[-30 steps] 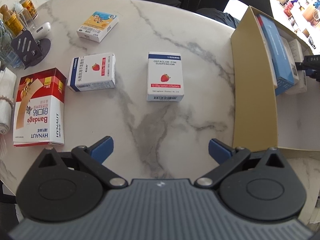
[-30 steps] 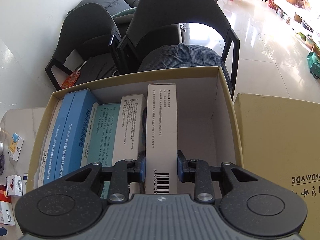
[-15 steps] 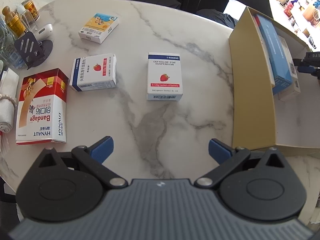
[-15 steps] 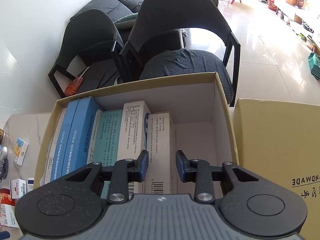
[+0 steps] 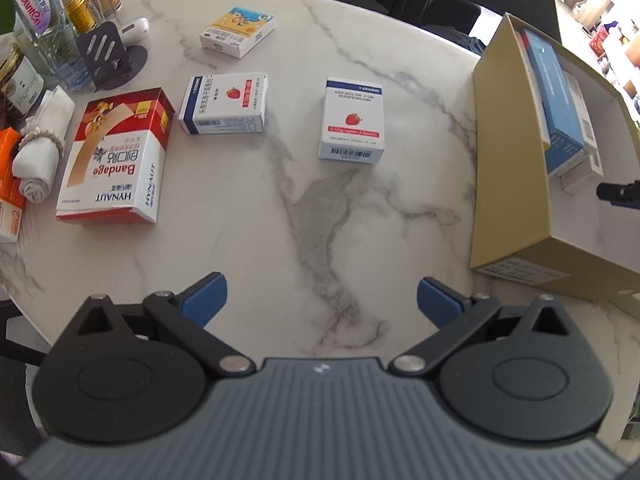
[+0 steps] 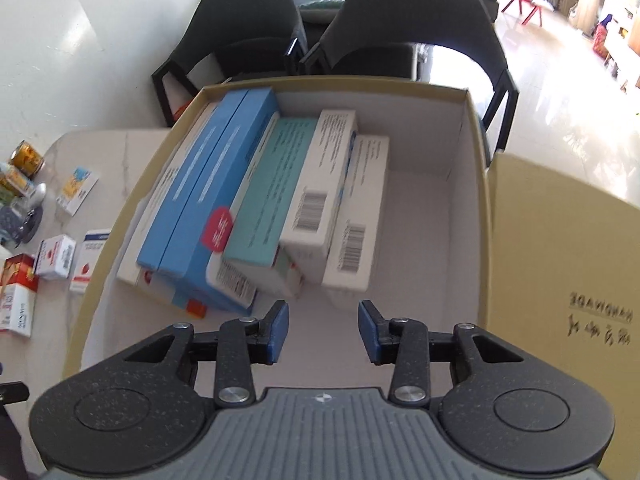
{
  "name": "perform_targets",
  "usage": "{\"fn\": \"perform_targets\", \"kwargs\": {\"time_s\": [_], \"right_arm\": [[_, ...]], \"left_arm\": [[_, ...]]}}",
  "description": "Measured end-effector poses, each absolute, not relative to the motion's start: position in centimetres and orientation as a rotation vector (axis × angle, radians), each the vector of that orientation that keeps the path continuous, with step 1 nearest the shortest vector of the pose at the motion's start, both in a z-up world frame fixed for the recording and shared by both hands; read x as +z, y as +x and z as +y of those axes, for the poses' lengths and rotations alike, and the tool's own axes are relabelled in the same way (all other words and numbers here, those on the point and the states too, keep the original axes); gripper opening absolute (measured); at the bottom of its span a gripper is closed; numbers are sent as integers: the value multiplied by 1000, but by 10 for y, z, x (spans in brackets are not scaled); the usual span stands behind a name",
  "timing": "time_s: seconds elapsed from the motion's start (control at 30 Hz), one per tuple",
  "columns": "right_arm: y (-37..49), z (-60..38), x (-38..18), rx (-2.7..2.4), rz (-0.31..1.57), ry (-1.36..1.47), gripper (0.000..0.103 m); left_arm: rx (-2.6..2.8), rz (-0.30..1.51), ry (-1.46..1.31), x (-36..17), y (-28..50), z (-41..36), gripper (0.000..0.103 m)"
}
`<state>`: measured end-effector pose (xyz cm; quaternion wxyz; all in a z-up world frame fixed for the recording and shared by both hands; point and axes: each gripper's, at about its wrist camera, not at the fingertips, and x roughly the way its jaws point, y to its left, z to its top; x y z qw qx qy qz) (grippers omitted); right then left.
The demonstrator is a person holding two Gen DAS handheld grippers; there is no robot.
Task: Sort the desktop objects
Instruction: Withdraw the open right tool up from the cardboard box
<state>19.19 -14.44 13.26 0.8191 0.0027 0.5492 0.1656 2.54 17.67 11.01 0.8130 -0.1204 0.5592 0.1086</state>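
Note:
My right gripper point(image 6: 323, 330) is open and empty above the near end of the tan cardboard box point(image 6: 478, 184). Several medicine boxes stand on edge inside; the rightmost is a white box with a barcode point(image 6: 358, 216), just ahead of the fingers. My left gripper point(image 5: 322, 300) hangs open over the marble table point(image 5: 312, 220). Ahead of it lie a white strawberry box point(image 5: 352, 120), a second strawberry box point(image 5: 224, 104), a red bandage box point(image 5: 116, 156) and a yellow box point(image 5: 238, 30). The cardboard box point(image 5: 508, 160) stands to the right.
Bottles and jars point(image 5: 40, 28), a black stand point(image 5: 108, 56), a rolled white cloth point(image 5: 40, 148) and an orange pack point(image 5: 8, 172) crowd the table's left edge. The box lid point(image 6: 568, 280) lies right of the box. Two dark chairs point(image 6: 400, 20) stand behind the table.
My right gripper let go of the white barcode box, which now stands in the cardboard box, then opened and drew back. My left gripper shifted slightly, still open.

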Motion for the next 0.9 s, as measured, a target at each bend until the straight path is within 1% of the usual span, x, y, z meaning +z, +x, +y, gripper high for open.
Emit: {"fn": "perform_targets", "kwargs": {"time_s": [0.1, 0.23, 0.43, 0.7, 0.8, 0.9], "right_arm": [[181, -138, 132, 359, 1197, 5, 42], [168, -130, 130, 364, 1231, 3, 48], [146, -123, 128, 330, 1281, 33, 54], [130, -119, 131, 199, 1308, 96, 55], [129, -111, 130, 166, 1327, 119, 55], [125, -99, 133, 142, 1304, 113, 55]], "left_arm": [[243, 1184, -255, 114, 12, 175, 103], [270, 1174, -226, 117, 2, 182, 103], [360, 1159, -204, 107, 7, 237, 103], [470, 1137, -78, 87, 22, 324, 103], [444, 1141, -50, 75, 25, 342, 103], [384, 1135, -66, 65, 31, 353, 103]]}}
